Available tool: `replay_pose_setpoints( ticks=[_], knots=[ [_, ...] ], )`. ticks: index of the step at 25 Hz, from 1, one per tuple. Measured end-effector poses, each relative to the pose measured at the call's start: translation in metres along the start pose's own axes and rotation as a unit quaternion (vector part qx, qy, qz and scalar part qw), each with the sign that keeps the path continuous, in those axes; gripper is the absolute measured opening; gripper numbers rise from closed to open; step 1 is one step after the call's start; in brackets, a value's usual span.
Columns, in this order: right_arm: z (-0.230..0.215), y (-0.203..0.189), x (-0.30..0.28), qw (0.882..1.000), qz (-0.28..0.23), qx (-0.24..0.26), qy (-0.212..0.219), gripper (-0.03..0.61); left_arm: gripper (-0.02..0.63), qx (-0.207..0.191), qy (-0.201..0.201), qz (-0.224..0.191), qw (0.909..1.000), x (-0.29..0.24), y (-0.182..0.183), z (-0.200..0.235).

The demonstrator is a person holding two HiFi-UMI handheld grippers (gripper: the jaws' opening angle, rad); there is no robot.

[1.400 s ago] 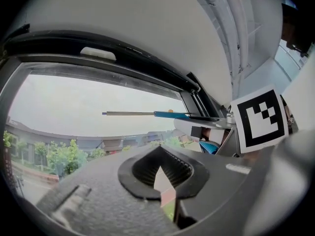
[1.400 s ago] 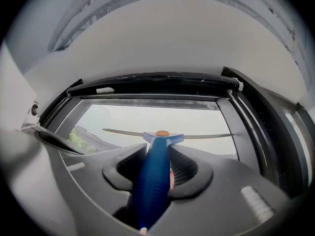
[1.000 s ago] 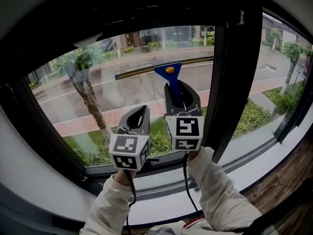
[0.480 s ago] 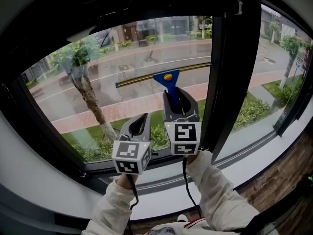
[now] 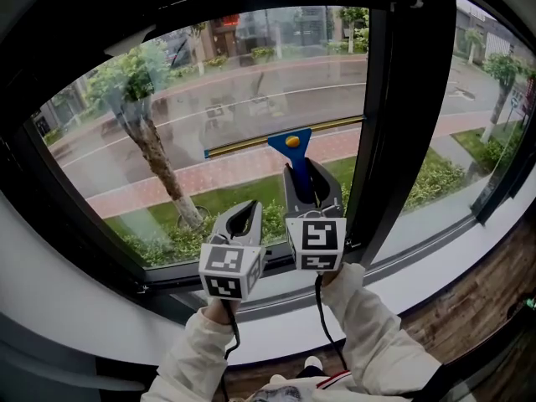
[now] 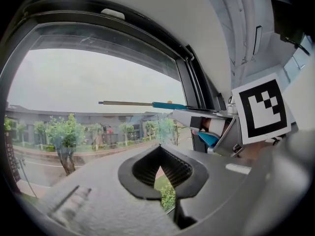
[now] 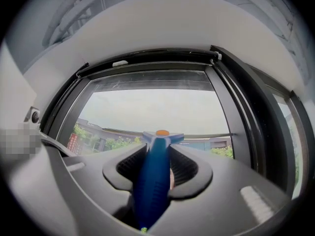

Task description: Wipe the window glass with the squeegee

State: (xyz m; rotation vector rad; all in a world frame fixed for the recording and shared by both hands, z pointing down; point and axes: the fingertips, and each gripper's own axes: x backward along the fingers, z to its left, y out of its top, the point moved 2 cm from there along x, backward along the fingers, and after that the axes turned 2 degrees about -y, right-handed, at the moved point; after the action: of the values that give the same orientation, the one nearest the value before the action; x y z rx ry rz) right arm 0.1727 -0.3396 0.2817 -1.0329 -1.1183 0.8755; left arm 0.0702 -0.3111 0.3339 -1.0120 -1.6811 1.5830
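While the right tool is clenched on the blue handle of the squeegee, the blade lies across the window glass about mid-height. It is tilted, with its right end higher and close against the dark mullion. That slant is the likeliest trouble: uneven pressure along the blade would probably leave streaks or a missed wedge of pane. The right end could also catch on the mullion and jolt the stroke. Because the rounded handle is pinched only between two jaws, a hard push might twist it in the grip. The left tool, jaws drawn together on nothing, sits just beside the right one and could bump it.

Whether the rubber edge actually touches the glass cannot be told from any view. From the right gripper view the blade is nearly edge-on behind the handle's head. The tools themselves cover part of the pane's lower edge, and the marker cubes hide both hands.
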Motion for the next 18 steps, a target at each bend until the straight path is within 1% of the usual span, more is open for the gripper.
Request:
replay_pose_setpoints(
  ticks=[11,15,18],
  knots=[
    [0.005,-0.038,0.013,1.000,0.019,-0.003,-0.001,0.149,-0.002,0.014,-0.004,0.033,0.9993,-0.004,-0.040,-0.006],
    [0.009,-0.057,0.021,0.999,0.035,-0.004,0.000,0.149,-0.002,0.016,-0.006,0.038,0.9991,-0.003,-0.048,-0.009],
    [0.012,-0.077,0.028,0.999,0.050,-0.005,0.001,0.149,-0.002,0.023,-0.008,0.051,0.9984,-0.003,-0.064,-0.011]
  ],
)
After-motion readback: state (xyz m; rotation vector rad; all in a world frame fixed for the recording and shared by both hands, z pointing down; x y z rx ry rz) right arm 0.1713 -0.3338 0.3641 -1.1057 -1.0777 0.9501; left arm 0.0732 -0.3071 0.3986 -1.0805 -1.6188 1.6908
